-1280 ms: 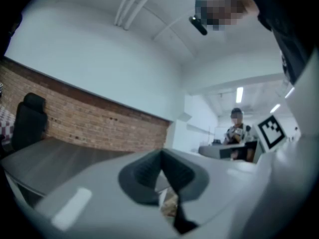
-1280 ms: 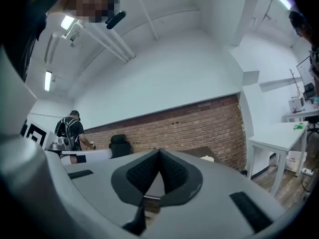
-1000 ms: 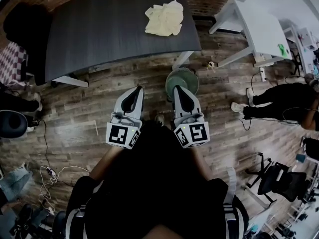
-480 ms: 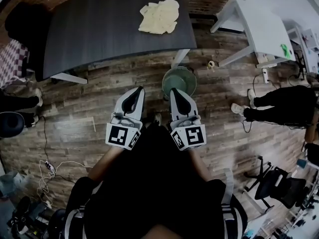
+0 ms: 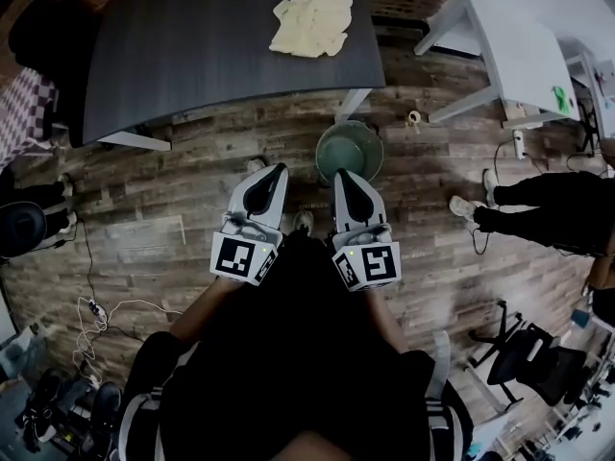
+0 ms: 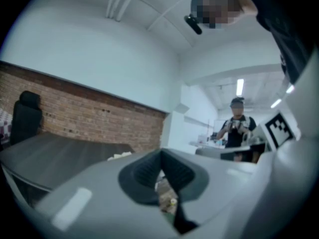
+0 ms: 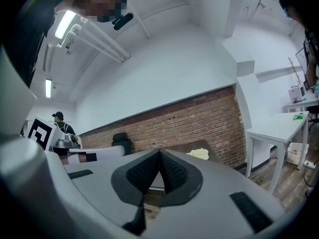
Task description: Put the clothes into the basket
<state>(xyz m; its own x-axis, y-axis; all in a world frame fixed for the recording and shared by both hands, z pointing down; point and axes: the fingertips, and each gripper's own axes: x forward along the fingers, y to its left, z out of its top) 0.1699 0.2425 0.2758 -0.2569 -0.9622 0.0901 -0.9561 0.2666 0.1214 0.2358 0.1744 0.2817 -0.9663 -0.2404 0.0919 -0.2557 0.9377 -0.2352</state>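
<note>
You hold both grippers level in front of you, side by side over the wooden floor. Your left gripper is clenched, its ribbed pads meeting at the tips with nothing between them. Your right gripper is clenched as well and carries nothing. Just ahead of the right gripper's tip, and a little to the right of the left one, the round green basket stands on the floor beside a leg of the desk. Beyond both grippers stretches the dark desk. The clothes, a crumpled pale yellow bundle, lie on its far part, well ahead of your grippers and near its right edge. Off to the right of the right gripper stands a white table, and a brick wall runs behind the desk.
</note>
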